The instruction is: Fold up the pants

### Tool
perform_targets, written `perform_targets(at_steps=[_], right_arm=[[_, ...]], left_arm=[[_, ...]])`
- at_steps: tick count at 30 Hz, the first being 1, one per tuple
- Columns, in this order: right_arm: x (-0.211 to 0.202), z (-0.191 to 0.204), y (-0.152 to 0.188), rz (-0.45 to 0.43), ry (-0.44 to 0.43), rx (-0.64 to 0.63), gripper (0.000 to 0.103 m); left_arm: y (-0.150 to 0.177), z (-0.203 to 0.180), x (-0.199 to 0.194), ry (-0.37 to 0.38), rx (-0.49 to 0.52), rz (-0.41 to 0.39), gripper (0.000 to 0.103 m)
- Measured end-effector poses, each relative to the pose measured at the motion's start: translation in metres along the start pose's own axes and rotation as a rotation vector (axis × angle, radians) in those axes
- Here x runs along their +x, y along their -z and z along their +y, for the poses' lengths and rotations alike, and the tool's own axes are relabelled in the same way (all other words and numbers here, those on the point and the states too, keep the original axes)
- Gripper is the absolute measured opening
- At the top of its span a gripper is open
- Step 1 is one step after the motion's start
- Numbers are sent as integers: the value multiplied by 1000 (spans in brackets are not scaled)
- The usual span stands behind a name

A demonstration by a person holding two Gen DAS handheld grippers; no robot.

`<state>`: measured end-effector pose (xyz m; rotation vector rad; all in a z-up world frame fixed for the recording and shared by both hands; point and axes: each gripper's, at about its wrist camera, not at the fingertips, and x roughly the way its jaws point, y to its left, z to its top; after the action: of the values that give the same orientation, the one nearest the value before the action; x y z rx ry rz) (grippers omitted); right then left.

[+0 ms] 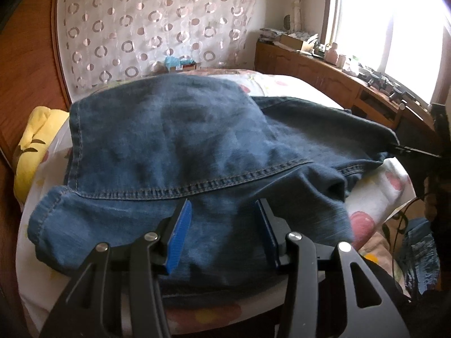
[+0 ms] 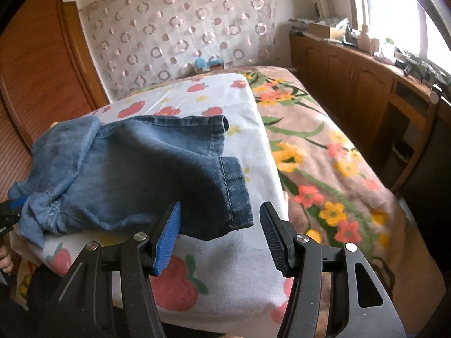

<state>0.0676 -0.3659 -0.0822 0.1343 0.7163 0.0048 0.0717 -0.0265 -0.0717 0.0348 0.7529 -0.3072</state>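
Jeans: blue denim pants lie partly folded on a strawberry-print white sheet, one layer turned over another; in the left wrist view they fill the centre, a stitched seam crossing from 9 toward 3 o'clock.
Hems: in the right wrist view two leg ends point toward 3 o'clock, the nearer one hanging over the sheet's front edge.
Left gripper: left gripper has its jaws partly apart, a bunch of denim lying between the blue pads; whether the pads press the cloth I cannot tell.
Right gripper: right gripper stands open, jaws fairly wide; the near hem hangs just in front of and between the fingertips, touching or nearly touching the left pad, clear of the right one.
Bed: a floral brown blanket covers the mattress from 1 to 4 o'clock of the sheet.
Background: a circle-patterned curtain at 12 o'clock, a wooden cabinet under a bright window at 2 o'clock.
Yellow item: a yellow cloth at 9 o'clock in the left wrist view.
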Motion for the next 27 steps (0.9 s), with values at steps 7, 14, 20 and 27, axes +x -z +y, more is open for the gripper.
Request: perform_targets(at_steps=[7, 14, 20, 27], right_arm=[[5, -3, 2, 12, 0, 15, 57], [7, -1, 2, 20, -47, 11, 17], [6, 8, 0, 26, -62, -22, 7], [-18, 22, -18, -52, -113, -45, 6]], left_arm=[[-7, -8, -13, 7, 14, -30, 46], [-8, -11, -17, 8, 22, -39, 46], [-7, -10, -16, 7, 9, -40, 46], [-8, -7, -20, 2, 1, -55, 46]])
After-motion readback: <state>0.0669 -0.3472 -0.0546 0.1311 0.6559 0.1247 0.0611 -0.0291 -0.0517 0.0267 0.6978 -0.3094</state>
